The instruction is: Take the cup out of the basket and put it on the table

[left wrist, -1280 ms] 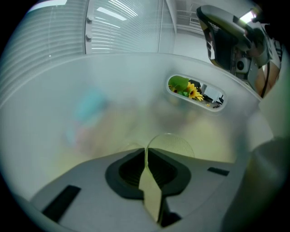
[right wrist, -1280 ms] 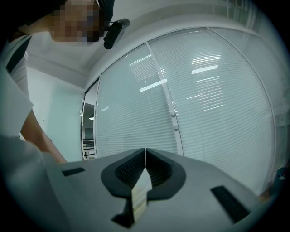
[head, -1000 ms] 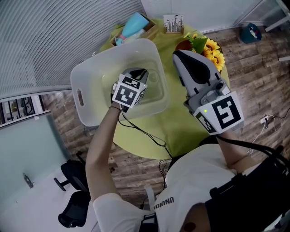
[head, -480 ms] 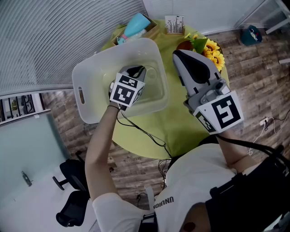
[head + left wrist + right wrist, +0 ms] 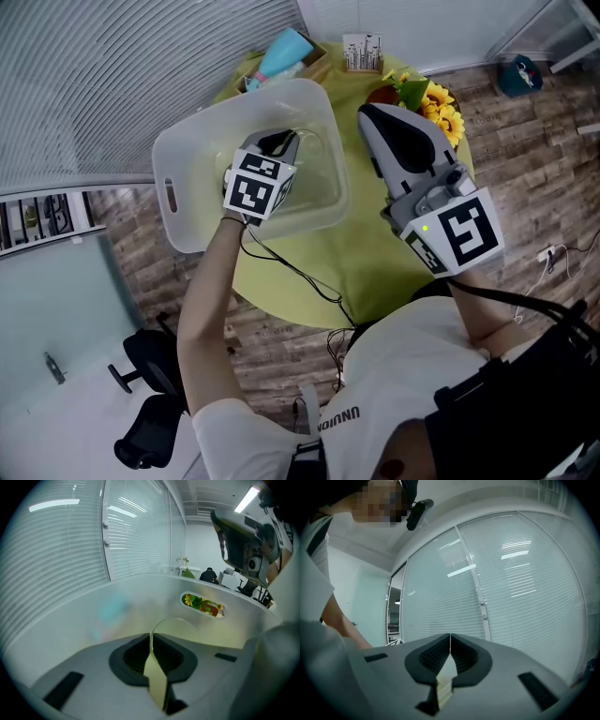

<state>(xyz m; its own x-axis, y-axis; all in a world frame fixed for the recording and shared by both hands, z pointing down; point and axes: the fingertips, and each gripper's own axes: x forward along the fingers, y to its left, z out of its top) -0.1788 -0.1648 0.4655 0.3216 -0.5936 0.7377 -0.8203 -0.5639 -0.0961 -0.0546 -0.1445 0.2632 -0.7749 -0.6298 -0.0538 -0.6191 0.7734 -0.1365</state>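
The left claw (image 5: 281, 145) reaches down inside the translucent basket (image 5: 187, 164). Its jaws are pinched on the thin wall of the clear cup (image 5: 165, 621), one jaw inside the rim and one outside. The rim curves away ahead of the tips to the right, and the basket's far wall (image 5: 140, 599) rises close beyond it.

The right claw (image 5: 368, 114) hangs over the yellow-green table (image 5: 366, 272), jaws together on nothing, well to the right of the basket.

The risk I judge greatest is the grip itself. A pinch on one slick, thin wall leaves the clear cup free to pivot or slide out as it lifts. It could also catch the basket wall ahead of the tips on the way up. With nothing steadying the basket, a snag might drag the basket along. The sunflowers (image 5: 438, 101), just beyond the right claw's tips, crowd the far side of the table.
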